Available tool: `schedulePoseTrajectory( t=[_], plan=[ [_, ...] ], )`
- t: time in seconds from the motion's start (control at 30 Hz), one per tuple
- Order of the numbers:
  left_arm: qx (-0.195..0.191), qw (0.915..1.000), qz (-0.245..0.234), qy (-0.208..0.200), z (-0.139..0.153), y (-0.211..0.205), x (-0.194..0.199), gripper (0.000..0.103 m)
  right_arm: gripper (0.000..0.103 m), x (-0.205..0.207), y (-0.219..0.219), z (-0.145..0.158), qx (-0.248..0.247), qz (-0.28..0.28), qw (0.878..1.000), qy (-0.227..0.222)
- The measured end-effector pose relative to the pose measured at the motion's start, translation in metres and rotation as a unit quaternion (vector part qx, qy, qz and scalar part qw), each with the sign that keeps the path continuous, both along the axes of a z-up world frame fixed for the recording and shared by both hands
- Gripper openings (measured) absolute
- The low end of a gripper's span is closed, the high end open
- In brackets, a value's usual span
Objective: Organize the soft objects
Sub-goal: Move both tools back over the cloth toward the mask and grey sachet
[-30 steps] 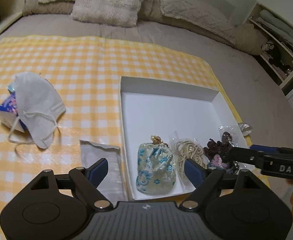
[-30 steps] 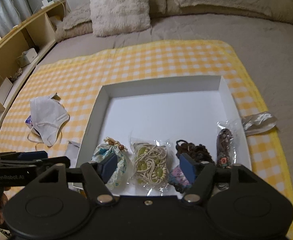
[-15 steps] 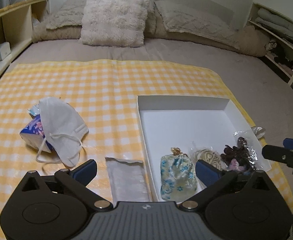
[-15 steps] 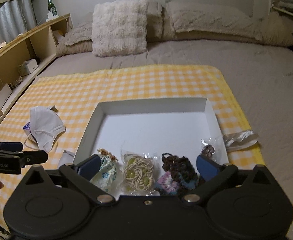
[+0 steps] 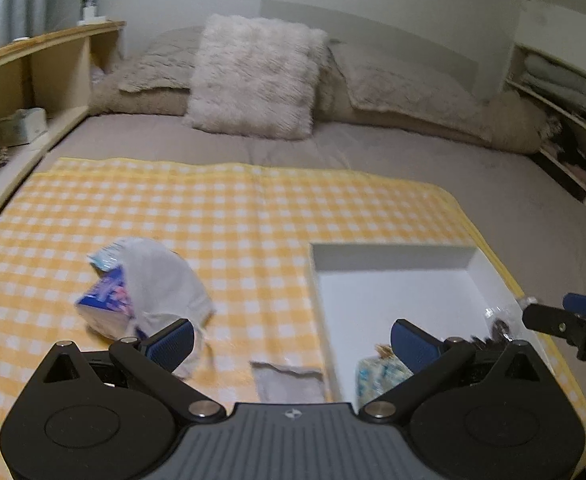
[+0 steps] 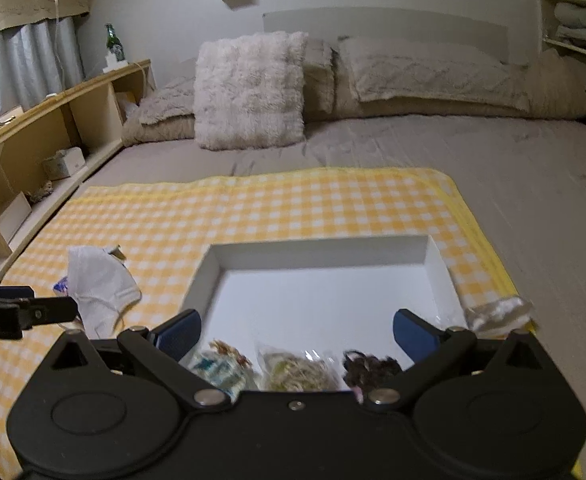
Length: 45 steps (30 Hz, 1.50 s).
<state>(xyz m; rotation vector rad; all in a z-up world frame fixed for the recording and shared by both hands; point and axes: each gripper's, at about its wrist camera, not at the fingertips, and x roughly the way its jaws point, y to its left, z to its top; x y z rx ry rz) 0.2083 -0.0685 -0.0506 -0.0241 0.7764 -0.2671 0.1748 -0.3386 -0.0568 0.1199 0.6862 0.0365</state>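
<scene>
- The left tool (image 5: 291,340) hangs with its jaws wide apart and nothing between its blue pads (image 5: 171,342); the cloth and the box edge lie far below them.
- The right tool (image 6: 297,334) is also fully spread and holds nothing; its black body covers the near edge of the white box (image 6: 439,264).
- In the right wrist view three soft things lie in a row along the near side of the box, each cut off by the tool body: a floral pouch (image 6: 221,368) at the left, a clear bag with cream cords (image 6: 299,372) in the middle, a dark knitted piece (image 6: 369,366) at the right. Their full shape cannot be seen.
- A crumpled clear wrapper (image 6: 497,314) lies just outside the right wall of the box, blurred, with its long side running across the picture.
- A flat grey packet (image 5: 289,380) lies on the yellow checked cloth (image 5: 233,216) just left of the box; its near end is hidden, and its long side seems to run away from the camera.
- Further left, a white face mask (image 5: 165,284) is draped over a blue printed packet (image 5: 107,300); both are blurred.
- Beyond the cloth is the grey bed (image 5: 373,152) with a fluffy pillow (image 5: 253,80) at its head.
</scene>
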Motion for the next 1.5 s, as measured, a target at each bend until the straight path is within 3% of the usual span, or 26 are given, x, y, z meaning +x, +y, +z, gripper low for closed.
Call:
schedulePoseTrajectory(
  t=[0.47, 0.67, 0.87, 1.0, 1.1, 1.23, 1.4, 1.5],
  plan=[
    [0.007, 0.9954, 0.093, -0.019, 0.007, 0.088, 0.023, 0.103, 0.103, 0.026, 0.075, 0.011, -0.005, 0.074, 0.996, -0.039],
    [0.008, 0.9936, 0.113, -0.001, -0.006, 0.111, 0.038, 0.103, 0.103, 0.033, 0.11, 0.003, -0.01, 0.088, 0.995, -0.042],
    [0.017, 0.993, 0.116, 0.017, -0.024, 0.117, 0.064, 0.103, 0.103, 0.051, 0.136, -0.021, -0.002, 0.156, 0.987, 0.023],
    [0.02, 0.9937, 0.107, 0.024, -0.034, 0.112, 0.083, 0.103, 0.101, 0.065, 0.154, -0.04, -0.001, 0.206, 0.973, 0.101],
    [0.013, 0.9951, 0.094, 0.029, -0.042, 0.105, 0.097, 0.103, 0.084, 0.073, 0.164, -0.052, 0.014, 0.227, 0.963, 0.145],
    [0.007, 0.997, 0.067, 0.038, -0.052, 0.098, 0.113, 0.101, 0.072, 0.079, 0.179, -0.072, -0.001, 0.244, 0.952, 0.182],
    [0.036, 0.9942, 0.073, 0.07, -0.07, 0.091, 0.134, 0.08, 0.052, 0.093, 0.194, -0.094, -0.023, 0.26, 0.939, 0.226],
    [0.041, 0.9909, 0.089, 0.092, -0.081, 0.092, 0.144, 0.066, 0.052, 0.098, 0.201, -0.106, -0.05, 0.262, 0.935, 0.235]
  ],
)
